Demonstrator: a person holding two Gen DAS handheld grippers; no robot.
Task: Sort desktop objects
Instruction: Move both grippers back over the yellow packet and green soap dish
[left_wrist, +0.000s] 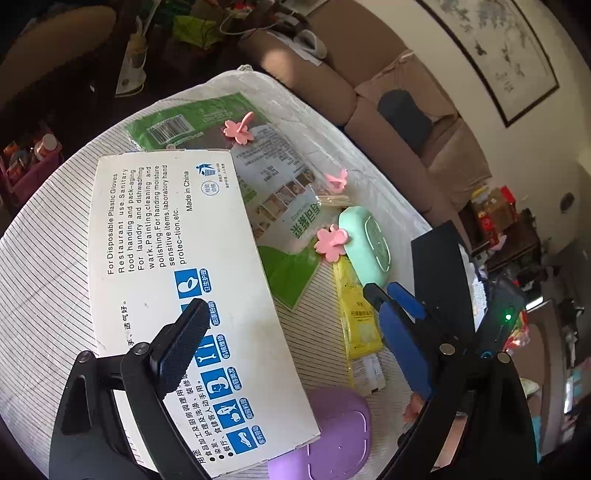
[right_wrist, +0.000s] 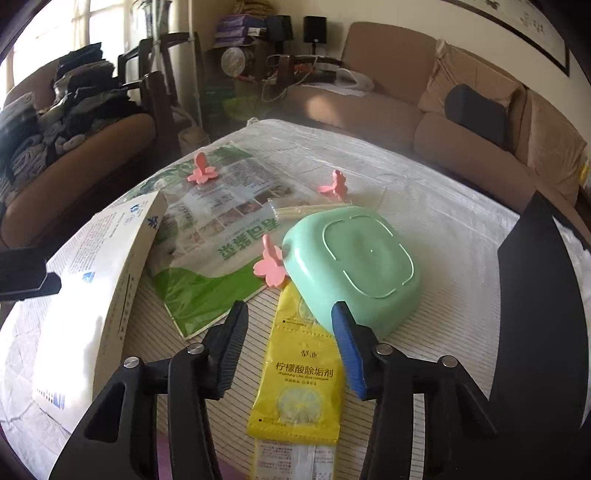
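The yellow sachet (right_wrist: 297, 373) lay flat on the table (right_wrist: 443, 221), its long axis running six to twelve o'clock between the right gripper (right_wrist: 288, 350)'s spread, empty fingers; the left gripper (left_wrist: 291, 321) stood wide, empty.

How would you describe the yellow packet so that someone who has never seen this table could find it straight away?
Start at the big white glove box on the striped tablecloth, then look right to the upturned mint-green dish. The yellow sachet lies flat with its top tucked under that dish, between the right gripper's open fingers. It is the only yellow thing there, with a lemon slice printed on it.
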